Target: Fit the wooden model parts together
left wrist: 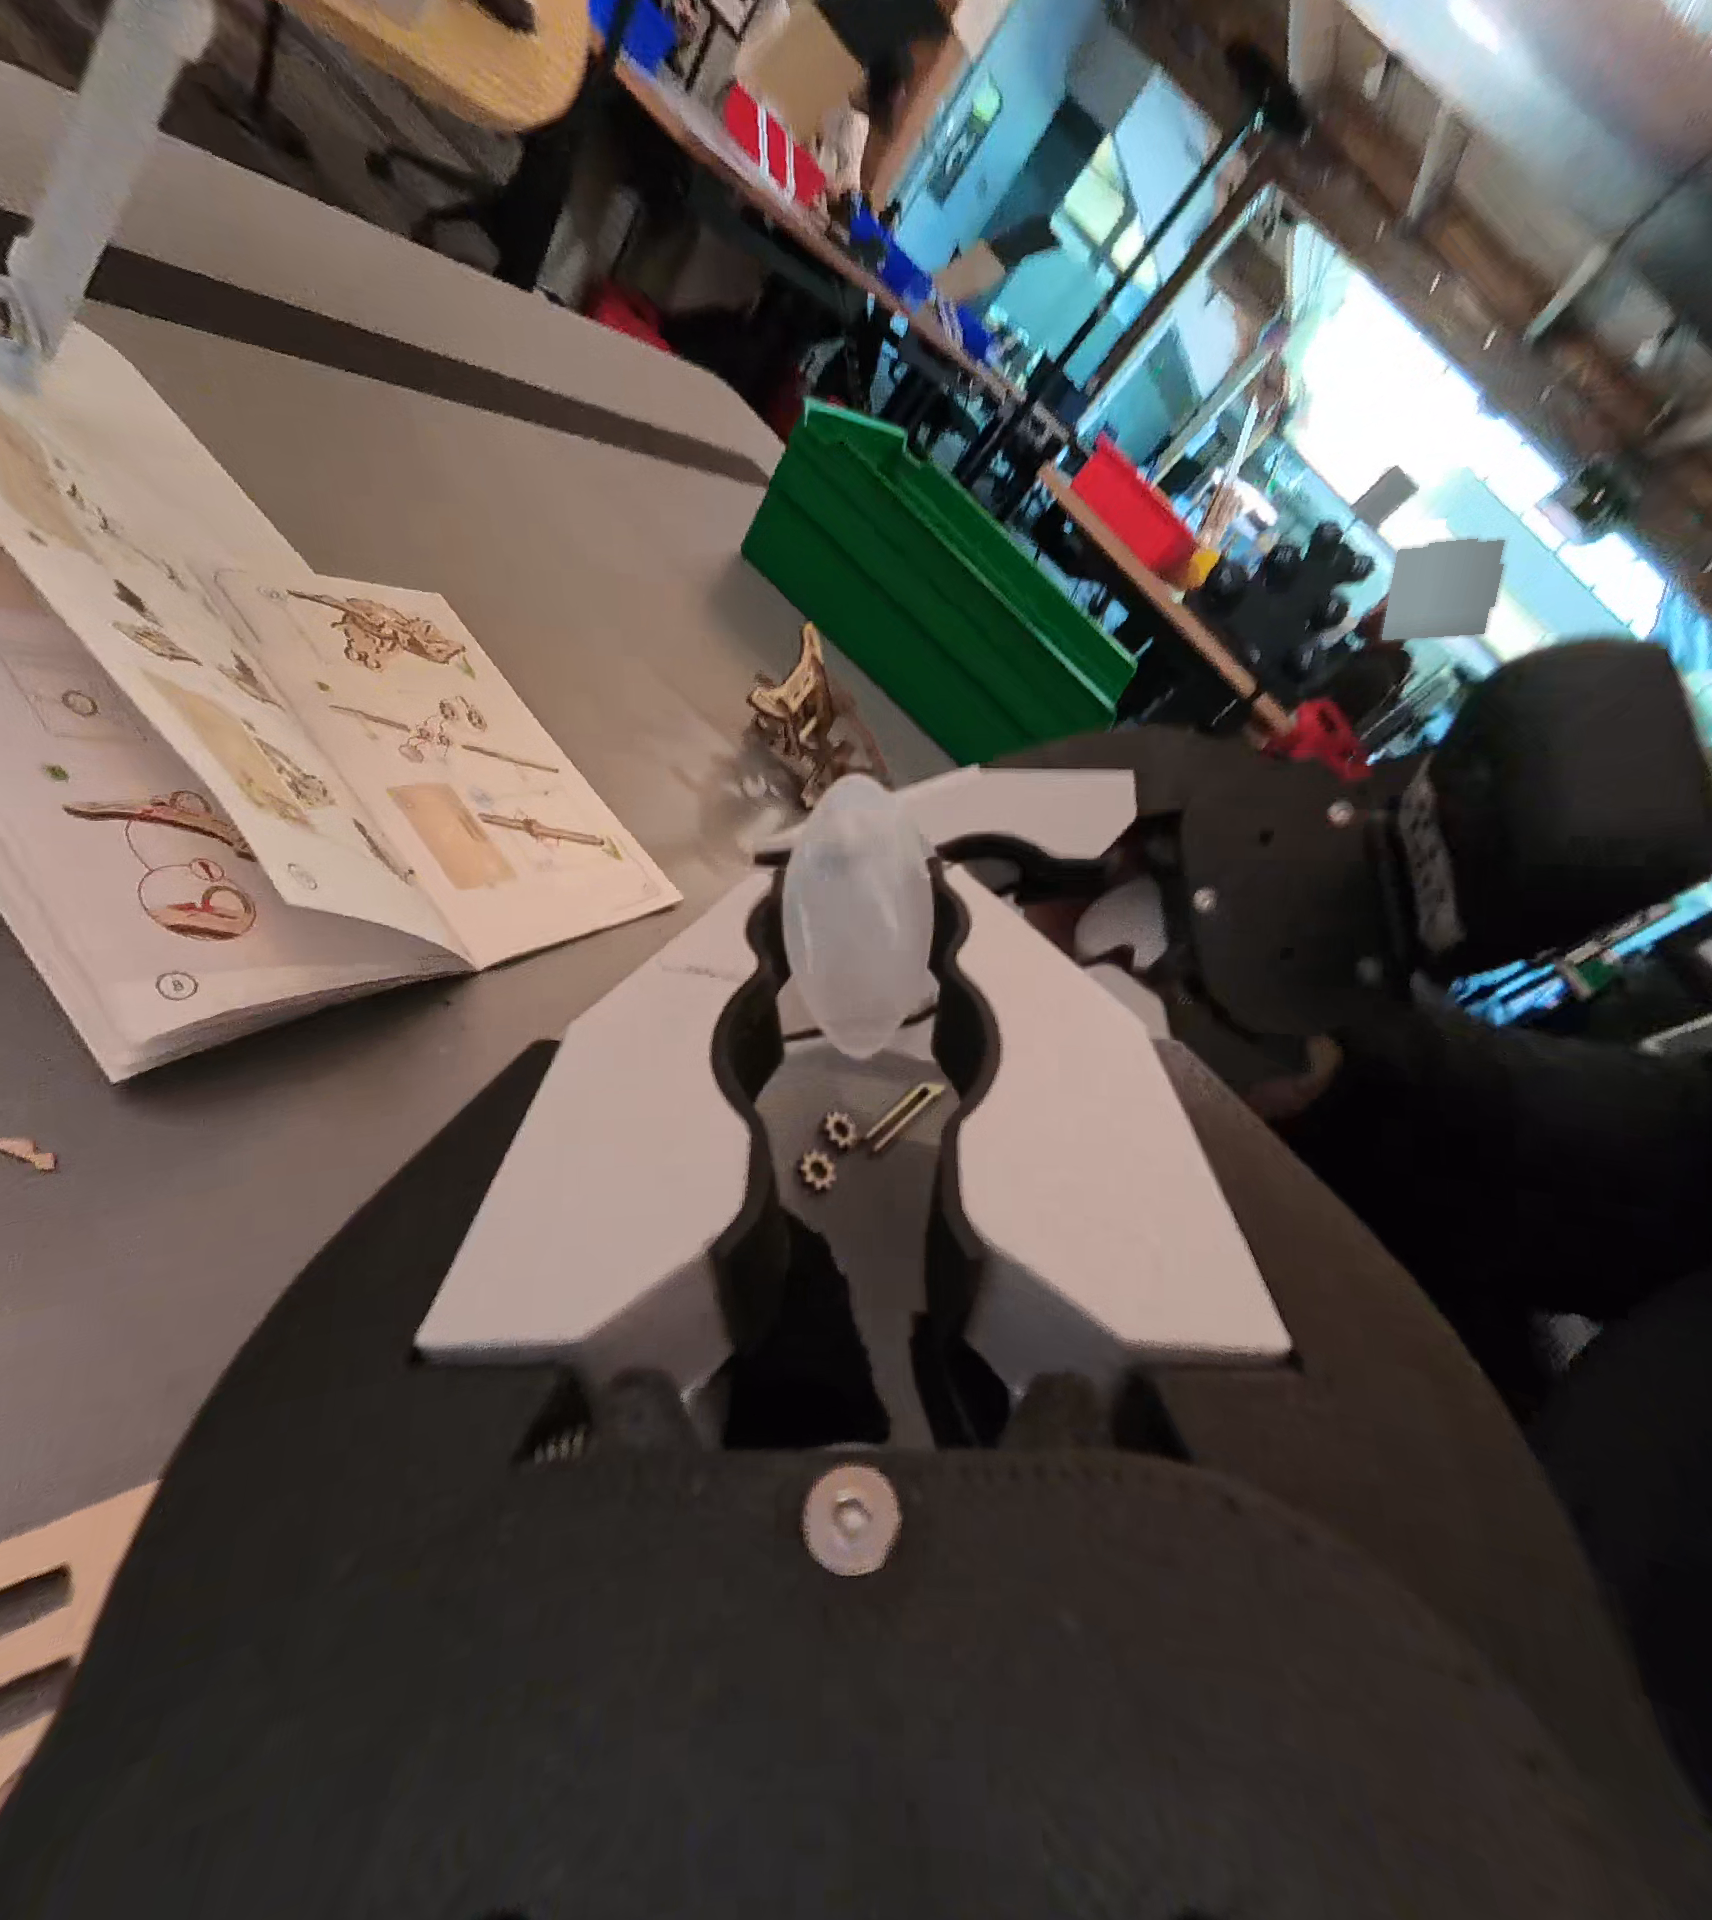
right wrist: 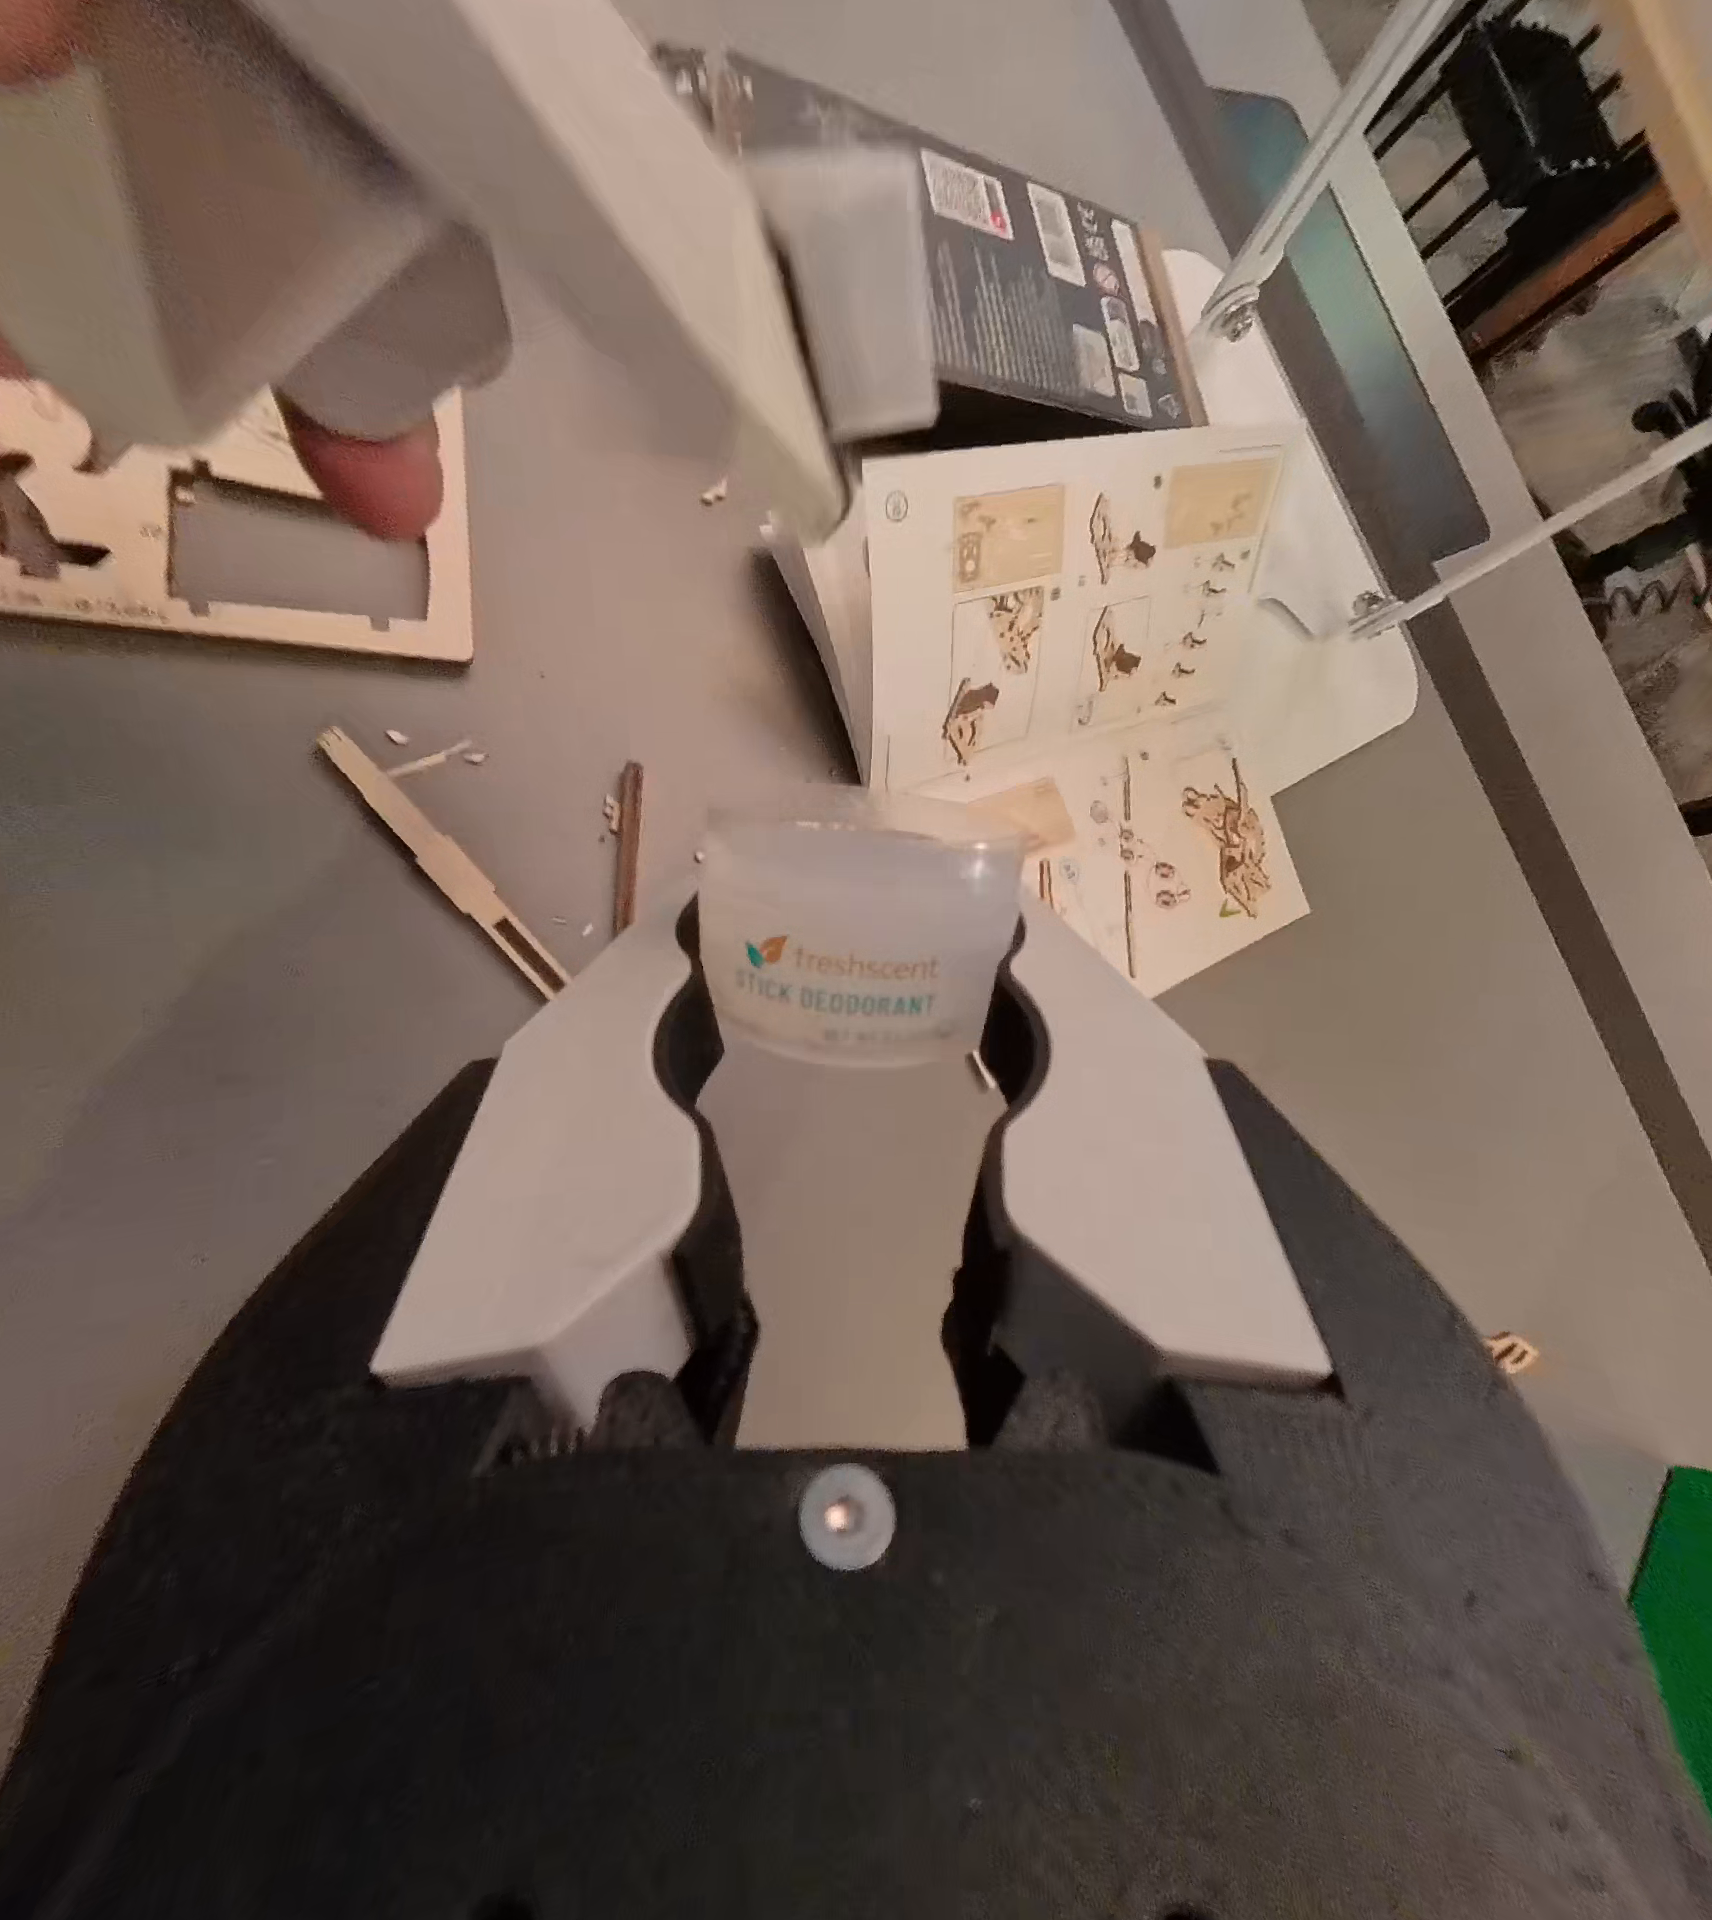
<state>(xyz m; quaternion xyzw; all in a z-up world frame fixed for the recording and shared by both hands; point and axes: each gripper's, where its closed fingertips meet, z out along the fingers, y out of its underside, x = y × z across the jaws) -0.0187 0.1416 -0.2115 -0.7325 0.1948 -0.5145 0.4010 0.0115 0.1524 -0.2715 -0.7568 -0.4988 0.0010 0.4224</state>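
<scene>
My left gripper [left wrist: 854,883] is shut on a small translucent plastic cap [left wrist: 857,935] held above the grey table [left wrist: 416,1195]. My right gripper [right wrist: 857,935] is shut on a small translucent labelled container [right wrist: 857,935]; its white finger [left wrist: 1049,800] reaches in just behind the cap. Two tiny wooden gears [left wrist: 828,1148] and a slotted wooden pin [left wrist: 906,1114] lie on the table below the left fingers. A partly built wooden model [left wrist: 800,717] stands farther off. Loose wooden strips [right wrist: 436,852] lie to the left of the right gripper.
An open instruction booklet [left wrist: 239,727] lies to the left; it also shows in the right wrist view [right wrist: 1091,623]. A punched-out wooden sheet [right wrist: 208,582] and a dark box [right wrist: 1039,301] lie beyond. Stacked green bins [left wrist: 935,603] stand at the table's far edge. A hand [right wrist: 374,478] holds the left gripper. The tips of one gripper are about 7 cm away from the tips of the other.
</scene>
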